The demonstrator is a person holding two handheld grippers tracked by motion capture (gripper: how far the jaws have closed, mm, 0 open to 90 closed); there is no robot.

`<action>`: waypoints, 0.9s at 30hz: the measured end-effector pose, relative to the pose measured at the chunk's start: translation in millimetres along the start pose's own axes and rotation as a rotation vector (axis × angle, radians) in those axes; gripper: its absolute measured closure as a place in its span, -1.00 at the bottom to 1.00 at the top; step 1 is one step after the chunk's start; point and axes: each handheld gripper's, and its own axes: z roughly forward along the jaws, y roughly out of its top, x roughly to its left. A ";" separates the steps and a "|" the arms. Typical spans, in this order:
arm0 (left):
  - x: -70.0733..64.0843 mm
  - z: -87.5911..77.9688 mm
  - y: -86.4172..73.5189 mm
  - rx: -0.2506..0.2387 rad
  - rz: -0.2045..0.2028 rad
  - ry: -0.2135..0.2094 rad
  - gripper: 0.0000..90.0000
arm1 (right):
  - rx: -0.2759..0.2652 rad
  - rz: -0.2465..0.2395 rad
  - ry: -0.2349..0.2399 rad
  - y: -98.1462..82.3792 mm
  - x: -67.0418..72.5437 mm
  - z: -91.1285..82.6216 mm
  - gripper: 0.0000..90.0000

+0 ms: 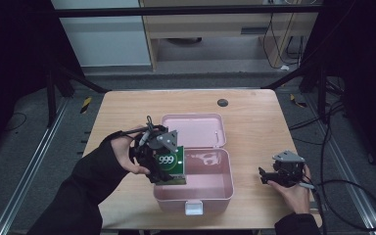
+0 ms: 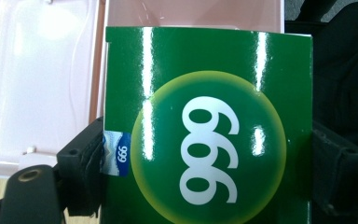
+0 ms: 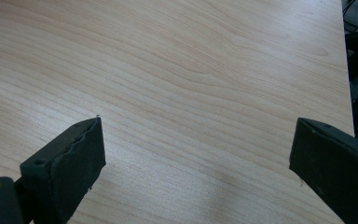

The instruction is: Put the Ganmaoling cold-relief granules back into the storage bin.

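**A:** Status of the left gripper [image 1: 162, 164]?

**B:** It was clamped on the green box [image 1: 170, 165], the one printed "999". In the left gripper view one black jaw pressed each side edge of the green box [image 2: 205, 126]. Firm hold.

**A:** Where was that, relative to the pink case [image 1: 210, 188]?

**B:** Over the case's left rim, box partly above the open tray. Can't tell whether the box's bottom edge touched the rim. The case lid [image 1: 194, 129] lay open flat behind the tray. A white latch [image 1: 194, 208] sat on the case's front wall.

**A:** Anything in the tray?

**B:** Just a pale printed mark near its back wall in the high view; too small to read.

**A:** Right gripper [image 1: 264, 175]?

**B:** Well right of the case, low over the wooden table [image 1: 127, 110], jaws pointed toward the case. In the right gripper view the jaws stood wide apart with bare table [image 3: 191, 79] between them. Holding nothing.

**A:** Other items?

**B:** A small dark round disc [image 1: 222, 102] on the table behind the case lid, well apart from it.
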 end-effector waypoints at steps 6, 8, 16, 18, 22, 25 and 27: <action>0.4 6.9 1.4 0.004 0.001 -0.010 -0.67 | 0.000 -0.002 0.000 -0.1 0.0 0.2 -0.92; 0.5 10.3 2.4 0.006 0.004 -0.013 -0.67 | 0.001 -0.003 -0.001 -0.2 0.2 0.2 -0.92; 2.0 18.4 1.3 0.017 0.011 -0.020 -0.67 | 0.002 -0.004 -0.001 -0.7 0.0 0.8 -0.92; 2.5 21.8 0.3 0.018 0.008 -0.021 -0.67 | 0.003 -0.005 0.000 -0.7 0.2 0.8 -0.92; 3.7 28.5 -0.4 0.032 0.012 -0.023 -0.67 | 0.002 -0.006 0.000 -0.7 0.5 1.1 -0.92; 4.2 32.8 -0.7 0.035 0.012 -0.028 -0.67 | 0.003 -0.007 0.000 -0.9 0.5 1.5 -0.92; 4.3 36.2 -0.9 0.039 0.012 -0.028 -0.67 | 0.003 -0.007 0.001 -1.0 0.5 1.6 -0.92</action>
